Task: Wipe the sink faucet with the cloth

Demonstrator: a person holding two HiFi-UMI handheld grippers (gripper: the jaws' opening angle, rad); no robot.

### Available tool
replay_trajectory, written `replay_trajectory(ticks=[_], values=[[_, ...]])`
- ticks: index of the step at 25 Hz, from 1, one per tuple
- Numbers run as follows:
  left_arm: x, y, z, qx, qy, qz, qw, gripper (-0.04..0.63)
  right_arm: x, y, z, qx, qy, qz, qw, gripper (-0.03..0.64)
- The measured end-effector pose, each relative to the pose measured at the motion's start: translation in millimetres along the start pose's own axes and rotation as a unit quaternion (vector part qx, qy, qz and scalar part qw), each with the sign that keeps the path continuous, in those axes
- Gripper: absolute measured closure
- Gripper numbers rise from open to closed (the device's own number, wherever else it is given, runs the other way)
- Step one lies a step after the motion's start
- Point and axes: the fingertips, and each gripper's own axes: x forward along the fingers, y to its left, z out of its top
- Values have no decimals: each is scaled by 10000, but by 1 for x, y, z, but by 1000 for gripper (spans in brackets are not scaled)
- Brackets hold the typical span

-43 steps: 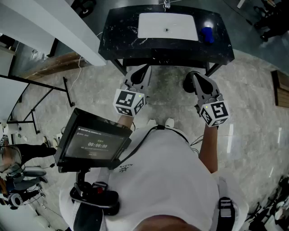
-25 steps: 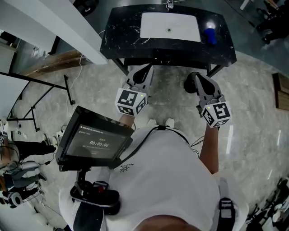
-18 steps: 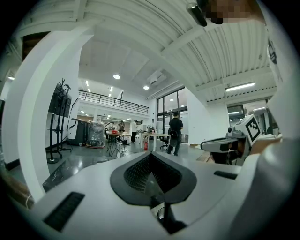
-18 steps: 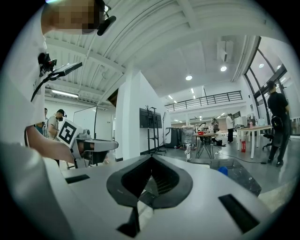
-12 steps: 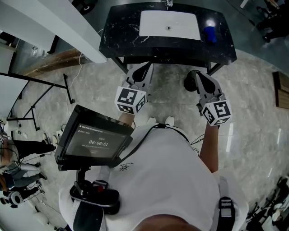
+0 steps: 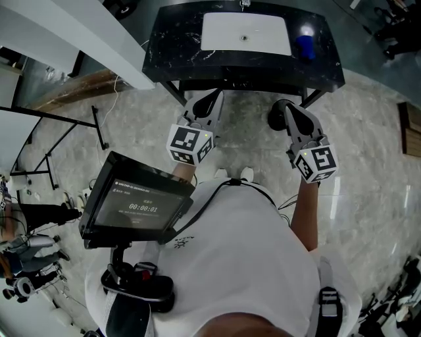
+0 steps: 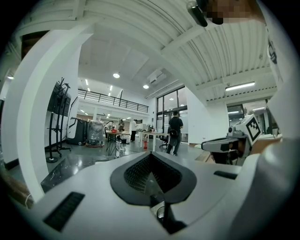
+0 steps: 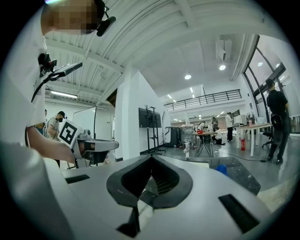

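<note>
A black marble counter (image 6: 177, 46) holds a white sink (image 6: 220, 33), with the faucet (image 6: 244, 4) cut off at the top edge of the head view. A blue cloth (image 6: 303, 49) lies on the counter right of the basin; it also shows small in the right gripper view, blue cloth (image 8: 221, 169). My left gripper (image 6: 209, 100) and right gripper (image 6: 281, 110) hover side by side over the floor, short of the counter's front edge. Each one's jaws meet at the tip with nothing between them: left gripper (image 7: 151, 155), right gripper (image 8: 151, 160).
A dark screen on a stand (image 6: 135, 204) sits at the person's left hip. A white pillar (image 6: 85, 39) and a black rack (image 6: 59, 138) stand at the left. The counter's legs (image 6: 174, 95) rise just ahead of the grippers. People stand at desks far off.
Both grippers keep their place and stay shut. Only the head view drifts slightly, so the counter sits a touch higher in the picture.
</note>
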Motion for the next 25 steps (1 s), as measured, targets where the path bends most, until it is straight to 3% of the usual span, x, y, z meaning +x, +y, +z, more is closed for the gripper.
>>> replay_trajectory(ticks=[25], values=[[32,-37,-16,4,151,221,9996,594,-20,-39,-18,126,59,438,9989,612]])
